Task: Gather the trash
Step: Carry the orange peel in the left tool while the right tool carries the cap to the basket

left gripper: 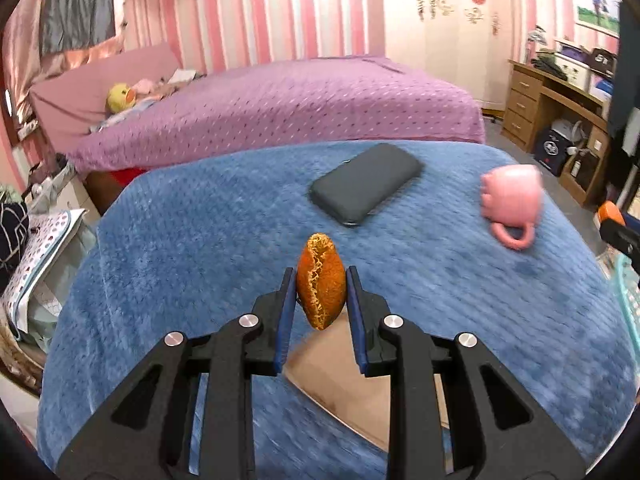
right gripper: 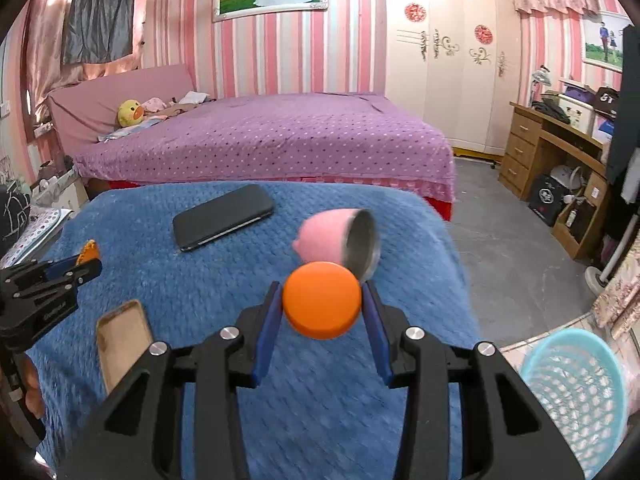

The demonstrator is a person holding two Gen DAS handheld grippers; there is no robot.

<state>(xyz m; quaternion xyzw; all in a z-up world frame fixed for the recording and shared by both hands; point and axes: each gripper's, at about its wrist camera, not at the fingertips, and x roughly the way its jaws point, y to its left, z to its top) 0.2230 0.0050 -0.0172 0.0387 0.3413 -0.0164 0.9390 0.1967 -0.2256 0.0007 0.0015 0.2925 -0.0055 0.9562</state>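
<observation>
My left gripper (left gripper: pixel 321 276) is shut on an orange peel piece (left gripper: pixel 321 280), held above the blue blanket (left gripper: pixel 180 264); it also shows at the left of the right wrist view (right gripper: pixel 86 262). My right gripper (right gripper: pixel 323 294) is shut on an orange round cap (right gripper: pixel 322 300) above the same blanket. A light blue mesh basket (right gripper: pixel 576 392) stands on the floor at the lower right. The right gripper's orange tip (left gripper: pixel 612 216) shows at the right edge of the left wrist view.
On the blanket lie a black phone (right gripper: pixel 224 216), a pink mug (right gripper: pixel 336 242) on its side and a tan phone case (right gripper: pixel 122 340). A purple bed (right gripper: pixel 280 136) lies behind. A wooden desk (right gripper: pixel 552 160) stands at the right.
</observation>
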